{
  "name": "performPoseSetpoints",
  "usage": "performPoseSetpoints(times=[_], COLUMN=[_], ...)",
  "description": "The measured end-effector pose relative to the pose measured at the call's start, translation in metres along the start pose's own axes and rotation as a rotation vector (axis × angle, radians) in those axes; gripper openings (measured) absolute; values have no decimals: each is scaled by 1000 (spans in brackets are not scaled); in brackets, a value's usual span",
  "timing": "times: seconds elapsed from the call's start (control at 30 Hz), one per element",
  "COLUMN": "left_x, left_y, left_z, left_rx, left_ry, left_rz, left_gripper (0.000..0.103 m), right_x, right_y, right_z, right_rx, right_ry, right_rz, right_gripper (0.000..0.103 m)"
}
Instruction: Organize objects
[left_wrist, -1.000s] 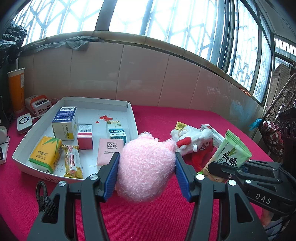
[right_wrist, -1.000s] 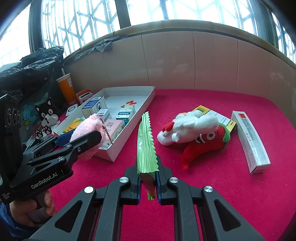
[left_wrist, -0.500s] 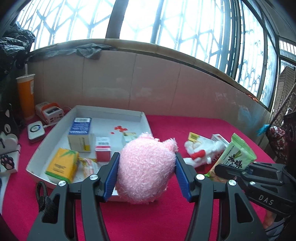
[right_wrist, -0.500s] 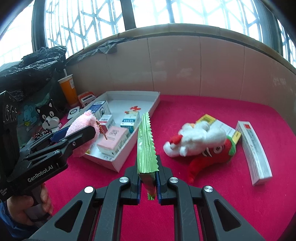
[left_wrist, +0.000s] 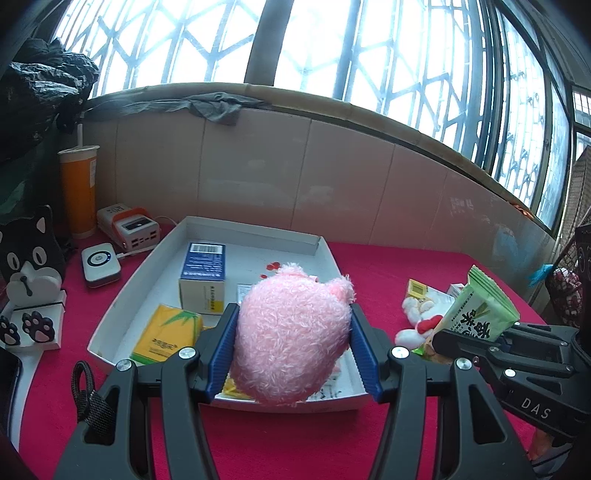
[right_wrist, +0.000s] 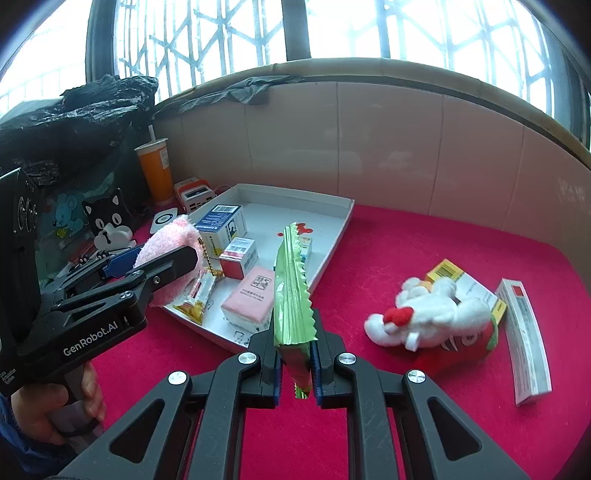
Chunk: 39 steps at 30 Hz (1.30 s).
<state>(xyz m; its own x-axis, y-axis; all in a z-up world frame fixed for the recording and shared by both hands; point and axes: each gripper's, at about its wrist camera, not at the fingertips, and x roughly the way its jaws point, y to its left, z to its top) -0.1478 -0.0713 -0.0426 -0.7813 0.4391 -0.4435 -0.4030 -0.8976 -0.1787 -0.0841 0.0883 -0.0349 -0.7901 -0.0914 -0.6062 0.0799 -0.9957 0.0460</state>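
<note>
Left wrist view first: the crimson felt-covered table (left_wrist: 258, 450) carries everything, and the shallow white cardboard tray (left_wrist: 255, 230) on it serves as the landmark. Inside the tray sit a blue-and-white carton (left_wrist: 203, 275), a yellow packet with a bamboo print (left_wrist: 168, 332) and, in the right wrist view, a pink square box (right_wrist: 253, 299) at the near edge; these look already sorted.

Well to the tray's right, on bare felt, lie a white plush toy with a red chilli plush (right_wrist: 436, 317) and a long white carton with a red mark (right_wrist: 524, 336), apparently unsorted.

Over the tray's near rim hangs the fluffy pink plush ball (left_wrist: 291, 332), clamped at its sides by the left gripper (left_wrist: 291, 347); the blue pads dent the fur, a firm squeeze that keeps a soft, round thing from slipping. It seems headed for a free spot inside.

Just right of the tray's near corner, the right gripper (right_wrist: 295, 354) is clenched on the lower end of a flat green foil snack sachet (right_wrist: 291, 288), held edge-up so the thin packet stays stiff, likely next for the tray.

Beyond the tray's left side stand an orange cup with a straw (left_wrist: 79, 188) and a black cat figure (left_wrist: 31, 258).
</note>
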Motion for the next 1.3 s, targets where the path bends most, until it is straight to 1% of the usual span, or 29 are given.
performPoseSetpoints(times=[0.27, 0.5, 0.63, 0.83, 1.0, 1.17, 1.3], left_x=[-1, 8, 13, 18, 26, 34, 39], left_y=[22, 44, 49, 57, 67, 78, 83], left_z=[12, 15, 17, 26, 31, 33, 33], left_rx=[-21, -52, -46, -33, -36, -60, -69], left_ry=[-24, -9, -5, -5, 7, 16, 19], left_rz=[35, 86, 104, 127, 141, 148, 149], left_gripper=[57, 57, 57, 57, 57, 57, 57], right_x=[16, 30, 42, 63, 86, 109, 123], right_y=[13, 21, 25, 32, 38, 44, 51], right_z=[15, 24, 30, 44, 53, 58, 59], right_rx=[-35, -56, -74, -101, -118, -129, -136], right_ry=[17, 41, 52, 68, 102, 137, 145], right_rz=[-3, -6, -11, -22, -25, -20, -15], right_gripper=[12, 12, 12, 12, 12, 12, 13])
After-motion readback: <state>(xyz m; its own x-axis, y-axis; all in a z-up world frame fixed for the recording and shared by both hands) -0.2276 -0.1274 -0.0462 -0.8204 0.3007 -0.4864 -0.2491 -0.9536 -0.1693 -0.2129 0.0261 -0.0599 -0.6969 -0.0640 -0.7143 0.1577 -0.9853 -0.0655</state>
